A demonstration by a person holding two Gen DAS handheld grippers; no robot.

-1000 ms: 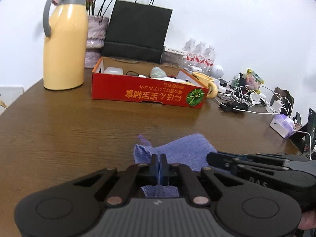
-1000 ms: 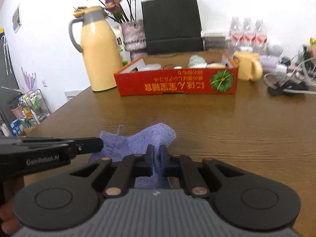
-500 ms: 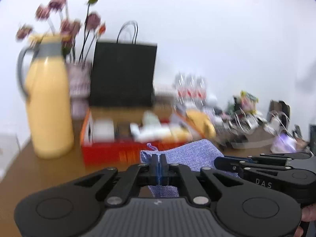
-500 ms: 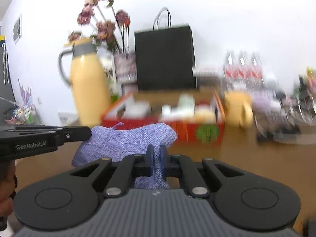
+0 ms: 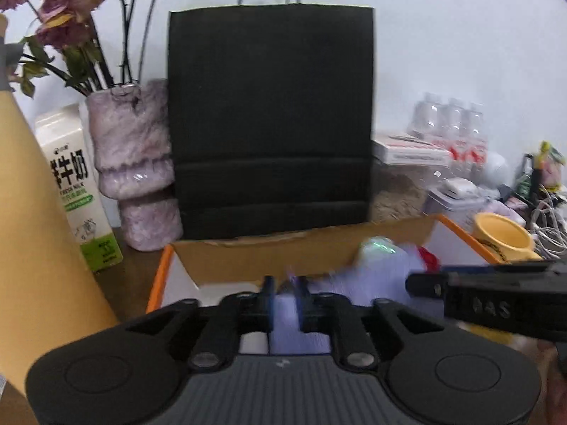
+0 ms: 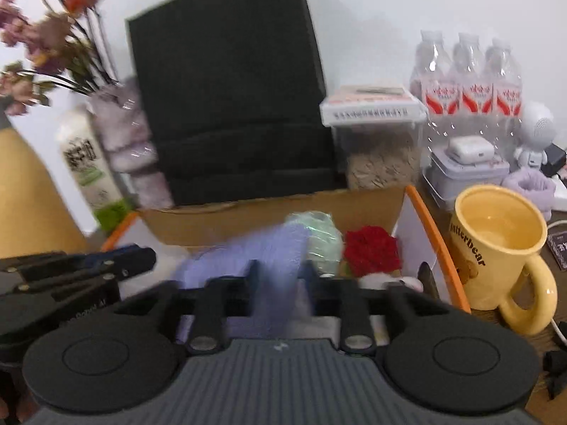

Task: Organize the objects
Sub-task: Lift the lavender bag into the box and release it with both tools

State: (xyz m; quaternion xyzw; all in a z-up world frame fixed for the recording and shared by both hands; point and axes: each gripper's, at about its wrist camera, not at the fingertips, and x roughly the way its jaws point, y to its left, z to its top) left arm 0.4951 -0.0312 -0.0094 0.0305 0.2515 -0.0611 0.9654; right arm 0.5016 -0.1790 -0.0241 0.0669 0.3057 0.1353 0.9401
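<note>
Both claws, left claw and right claw, were opening, releasing a blurred, soft purple cloth over the orange-rimmed cardboard box; a yellow mug stood at three o'clock.

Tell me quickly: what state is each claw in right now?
Left claw: opening, purple cloth between its jaws, over the box.
Right claw: opening wider, same cloth between its jaws.

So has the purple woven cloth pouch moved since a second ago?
Yes. The purple woven cloth pouch lay on the wooden table short of the red cardboard box; now it hangs over that box, between both grippers' opening jaws.
</note>
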